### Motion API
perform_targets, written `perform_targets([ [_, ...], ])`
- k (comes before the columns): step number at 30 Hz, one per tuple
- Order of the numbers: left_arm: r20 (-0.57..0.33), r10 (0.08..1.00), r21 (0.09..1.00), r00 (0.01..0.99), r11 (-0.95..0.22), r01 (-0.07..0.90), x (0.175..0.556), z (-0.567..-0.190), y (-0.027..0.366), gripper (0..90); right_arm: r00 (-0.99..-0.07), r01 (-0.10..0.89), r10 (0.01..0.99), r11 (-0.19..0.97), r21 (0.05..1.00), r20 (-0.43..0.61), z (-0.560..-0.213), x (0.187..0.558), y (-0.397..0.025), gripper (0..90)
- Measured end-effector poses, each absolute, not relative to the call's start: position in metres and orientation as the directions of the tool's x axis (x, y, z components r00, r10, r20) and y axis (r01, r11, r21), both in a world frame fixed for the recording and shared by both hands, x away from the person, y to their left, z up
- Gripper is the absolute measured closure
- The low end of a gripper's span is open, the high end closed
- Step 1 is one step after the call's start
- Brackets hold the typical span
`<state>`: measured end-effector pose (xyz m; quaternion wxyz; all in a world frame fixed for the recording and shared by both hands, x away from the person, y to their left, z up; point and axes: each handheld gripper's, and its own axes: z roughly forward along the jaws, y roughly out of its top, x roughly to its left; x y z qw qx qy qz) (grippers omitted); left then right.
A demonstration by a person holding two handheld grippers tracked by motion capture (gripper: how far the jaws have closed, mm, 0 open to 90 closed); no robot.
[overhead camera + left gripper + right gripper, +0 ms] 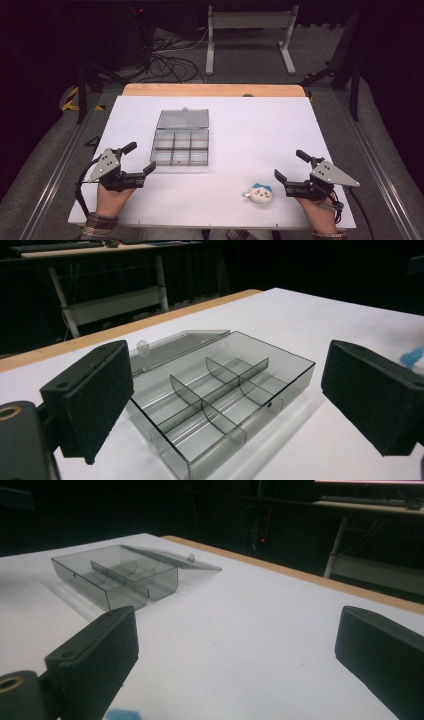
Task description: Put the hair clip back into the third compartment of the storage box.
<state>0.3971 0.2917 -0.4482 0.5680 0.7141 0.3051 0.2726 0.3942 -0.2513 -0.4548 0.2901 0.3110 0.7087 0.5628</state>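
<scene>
A smoky clear compartment box (180, 149) lies open on the white table, its lid (183, 119) folded flat behind it and its several cells empty. My left gripper (140, 158) stands open just left of the box's front corner, apart from it. In the left gripper view the box (220, 390) sits between and beyond the wide-apart pads (95, 400). A small white plush toy with a blue top (258, 193) rests near the front edge. Just right of it my right gripper (290, 165) is open and holds nothing. The right gripper view has the box (115, 575) far off to the left.
The white table top (260, 130) has a wooden strip (215, 90) along its far edge. Behind it stand a grey metal frame (250, 30) and tangled cables (170, 60) on the floor. Metal rails run along both sides of the table.
</scene>
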Motion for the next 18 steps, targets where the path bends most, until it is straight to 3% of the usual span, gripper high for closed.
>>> perform_targets([
  [10, 0.053, 0.74, 0.973, 0.671, -0.189, 0.131, 0.397, -0.448, 0.291, 7.1, -0.765, 0.199, 0.642, 0.308, 0.93, -0.049, -0.464, 0.4, -0.238, 7.3],
  [18, 0.051, 0.732, 0.969, 0.68, -0.2, 0.143, 0.399, -0.451, 0.287, 6.9, -0.819, 0.211, 0.572, 0.392, 0.896, -0.057, -0.469, 0.398, -0.227, 10.3],
])
